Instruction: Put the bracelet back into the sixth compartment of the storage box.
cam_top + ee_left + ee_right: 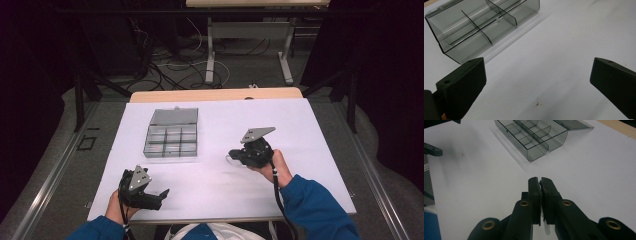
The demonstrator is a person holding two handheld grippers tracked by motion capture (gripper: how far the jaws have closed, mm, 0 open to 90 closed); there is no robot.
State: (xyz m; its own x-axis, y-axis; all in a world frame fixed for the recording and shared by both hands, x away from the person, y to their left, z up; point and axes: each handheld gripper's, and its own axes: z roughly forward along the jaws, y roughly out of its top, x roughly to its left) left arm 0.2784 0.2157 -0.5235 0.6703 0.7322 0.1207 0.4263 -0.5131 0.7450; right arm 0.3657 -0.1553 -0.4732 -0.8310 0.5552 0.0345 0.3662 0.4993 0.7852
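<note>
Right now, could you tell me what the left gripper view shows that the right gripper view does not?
The left gripper view alone shows the left gripper from behind, its jaws wide apart over bare white table.

The right gripper view alone shows the right gripper with its jaws closed together, the box's open lid lying flat behind it, and the table's wooden edge.

Both show the smoky clear divided box, empty as far as can be seen, on the white surface.
</note>
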